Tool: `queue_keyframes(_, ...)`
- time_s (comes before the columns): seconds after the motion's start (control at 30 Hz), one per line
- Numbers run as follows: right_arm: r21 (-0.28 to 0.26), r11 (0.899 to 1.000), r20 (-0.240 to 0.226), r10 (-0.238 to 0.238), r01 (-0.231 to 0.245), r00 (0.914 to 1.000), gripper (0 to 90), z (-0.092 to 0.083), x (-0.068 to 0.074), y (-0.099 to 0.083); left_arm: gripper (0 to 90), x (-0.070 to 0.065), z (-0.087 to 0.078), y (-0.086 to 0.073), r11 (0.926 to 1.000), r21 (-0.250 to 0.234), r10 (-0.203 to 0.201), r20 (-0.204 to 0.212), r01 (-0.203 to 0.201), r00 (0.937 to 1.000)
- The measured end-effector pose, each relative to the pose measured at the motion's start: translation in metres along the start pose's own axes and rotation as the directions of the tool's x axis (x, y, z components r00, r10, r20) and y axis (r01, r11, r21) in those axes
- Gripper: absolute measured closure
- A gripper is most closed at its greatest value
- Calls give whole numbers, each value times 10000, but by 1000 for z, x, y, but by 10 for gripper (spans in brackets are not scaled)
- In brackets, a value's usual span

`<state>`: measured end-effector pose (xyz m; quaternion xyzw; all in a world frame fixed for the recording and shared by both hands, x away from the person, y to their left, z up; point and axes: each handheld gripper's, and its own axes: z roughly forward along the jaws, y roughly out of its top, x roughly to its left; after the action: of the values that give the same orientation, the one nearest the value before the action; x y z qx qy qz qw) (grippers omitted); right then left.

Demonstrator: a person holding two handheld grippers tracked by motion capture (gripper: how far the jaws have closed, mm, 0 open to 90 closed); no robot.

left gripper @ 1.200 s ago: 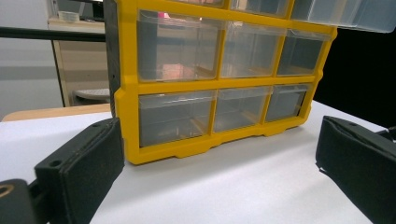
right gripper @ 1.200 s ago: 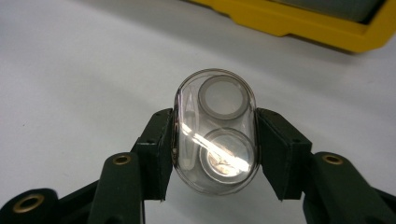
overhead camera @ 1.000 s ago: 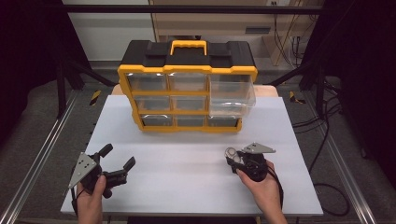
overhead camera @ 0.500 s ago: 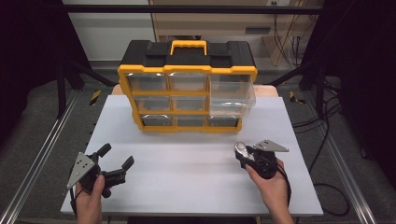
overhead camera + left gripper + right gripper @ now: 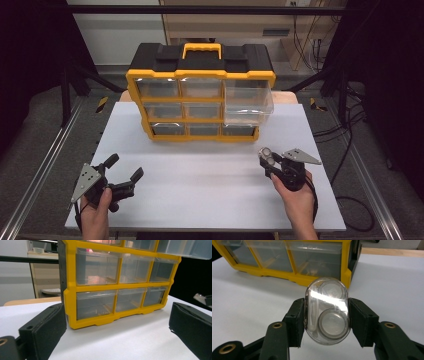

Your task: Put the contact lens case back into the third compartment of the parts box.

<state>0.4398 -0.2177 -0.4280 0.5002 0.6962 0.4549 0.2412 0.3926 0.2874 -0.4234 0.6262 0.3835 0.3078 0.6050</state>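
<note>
The right tool (image 5: 266, 159) is clamped on a clear oval case (image 5: 327, 311) just above the white desk (image 5: 210, 190), near the yellow drawer box (image 5: 200, 95). The left tool (image 5: 122, 167) gapes apart.

— How's the light in the high view?
— Bright on the white table (image 5: 210, 180), black toward both side edges. The picture is soft and low in detail.
— Glare?
— A white streak crosses the clear case (image 5: 327, 315) in the right gripper view, with a faint shadow beneath it.
— Focus?
— In the left gripper view the near jaws at the lower corners blur; the drawer organizer (image 5: 120, 287) is sharper, its clear fronts showing pinkish reflections.
</note>
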Motion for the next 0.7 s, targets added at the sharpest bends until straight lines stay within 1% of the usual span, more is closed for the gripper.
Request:
queue_keyframes(0.07,-124,9999,51,6,-5,10000,491,-2,-1,1,10,0,0,0,10000,15,-11,-27,11,10000)
queue_keyframes(0.1,-297,9995,93,116,-113,9999,491,-6,-2,3,10,1,0,0,10000,21,4,-38,-4,10000)
queue_keyframes(0.23,-489,9987,169,113,-104,9998,491,-10,-1,5,10,2,-1,0,10000,-45,-80,-75,80,9999)
queue_keyframes(0.27,-596,9981,181,157,-146,9997,491,-12,-1,7,10,2,-2,0,10000,-54,-20,-136,19,9999)
queue_keyframes(0.3,-596,9981,181,157,-146,9997,491,-12,-1,7,10,2,-2,0,10000,-51,0,-155,-1,9999)
queue_keyframes(0.37,-666,9978,258,43,-26,9997,491,-16,-2,10,10,2,-3,0,9999,-73,-87,-87,86,9999)
queue_keyframes(0.43,-743,9972,309,9,14,9995,491,-20,-3,16,10,3,-3,0,9999,-87,-106,-99,105,9999)
queue_keyframes(0.6,-877,9952,398,-394,427,9984,491,-35,-6,34,11,3,-2,-1,9999,-53,-123,-140,123,9998)
queue_keyframes(0.7,-1122,9925,377,-454,493,9983,491,-46,-9,48,11,3,-3,0,9999,-56,-109,-181,108,9998)
